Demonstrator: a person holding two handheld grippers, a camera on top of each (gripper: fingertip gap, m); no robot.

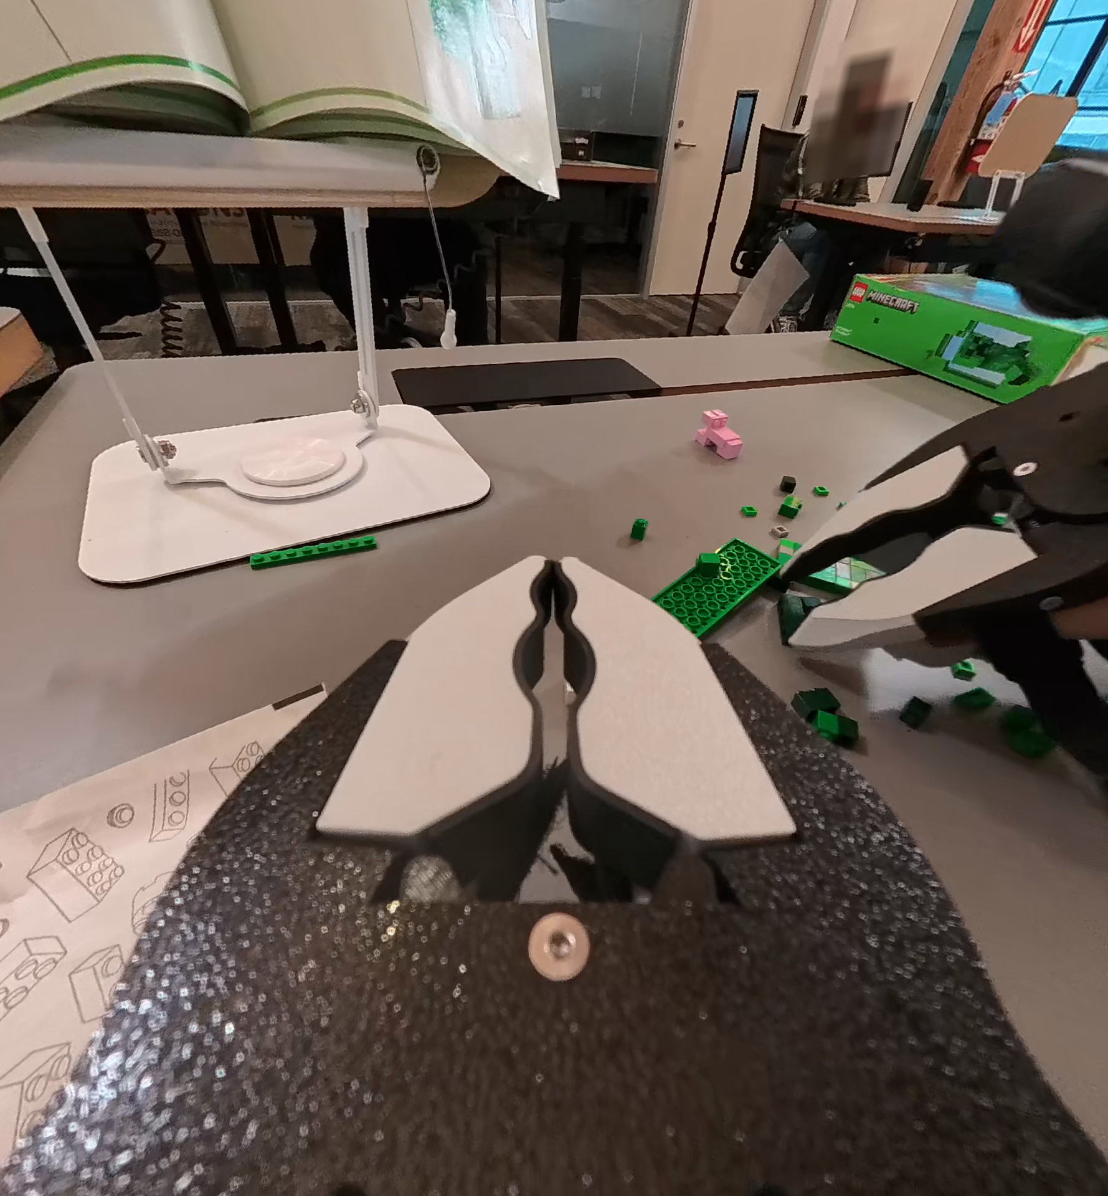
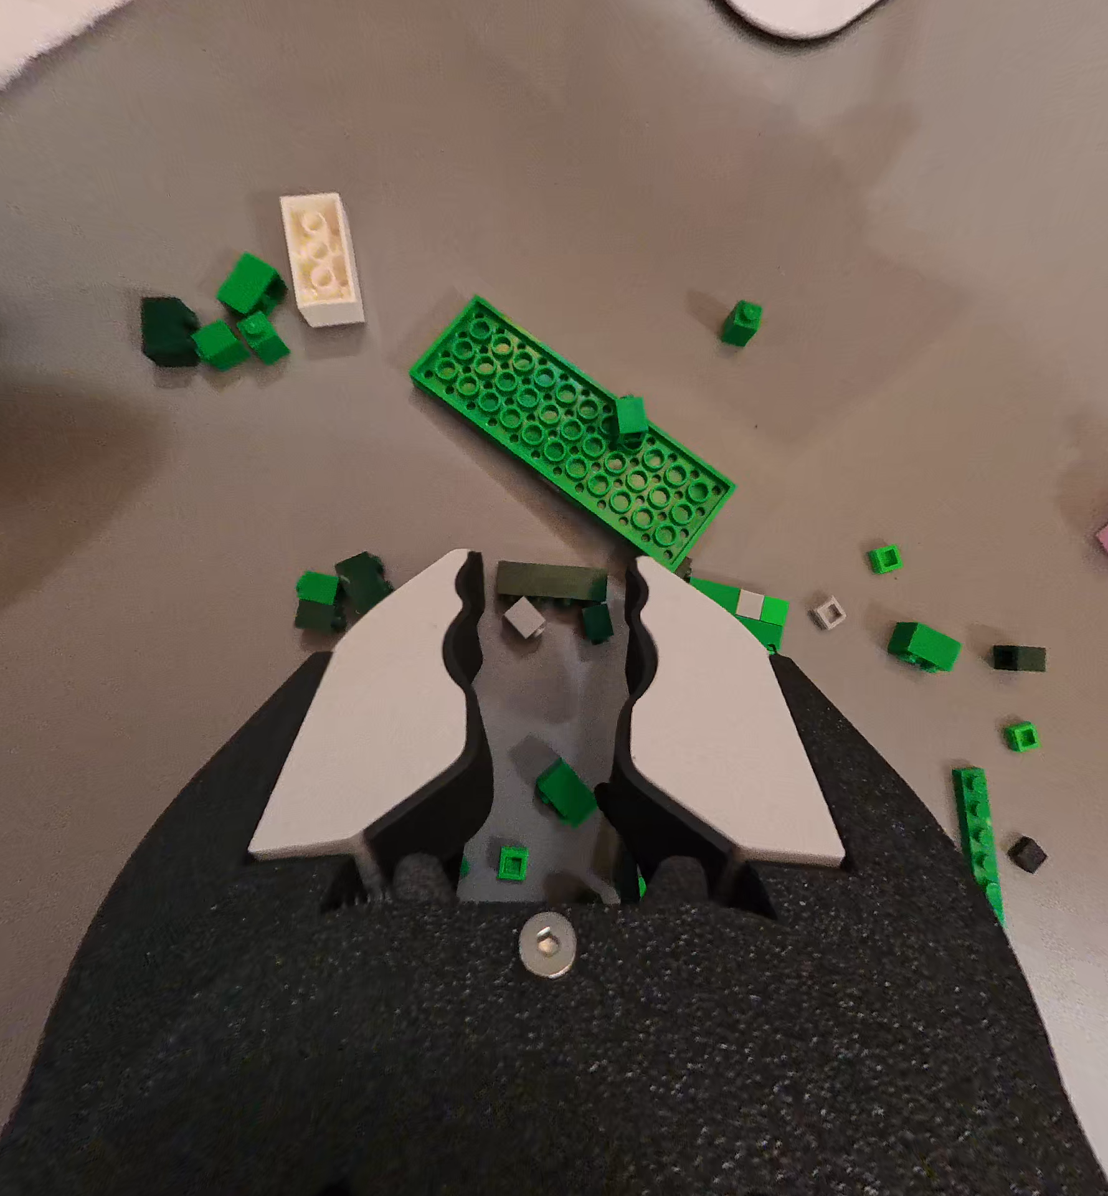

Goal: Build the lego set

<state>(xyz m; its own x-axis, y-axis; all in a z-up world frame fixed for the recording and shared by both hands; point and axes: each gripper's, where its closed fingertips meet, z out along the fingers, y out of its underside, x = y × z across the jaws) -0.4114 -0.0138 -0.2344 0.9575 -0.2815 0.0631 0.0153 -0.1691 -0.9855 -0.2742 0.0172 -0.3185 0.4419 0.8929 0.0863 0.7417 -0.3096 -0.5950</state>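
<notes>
We see our left gripper (image 1: 554, 569) closed on nothing and our right gripper (image 2: 551, 576) open, empty, over loose bricks below the upturned green studded plate (image 2: 570, 433) at frame centre. Only the left wrist view shows the closed green cardboard set box (image 1: 965, 336) at upper right; only the right shows 1 white brick (image 2: 321, 259).

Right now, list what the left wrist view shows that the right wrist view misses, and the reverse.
Only the left wrist view: the shut left gripper, book stand, long green plate, set box and printed paper.

Only the right wrist view: the white brick and the dark green brick between the open fingertips.

Both: the right gripper, the upside-down green plate with its small brick, and the pink figure.
</notes>
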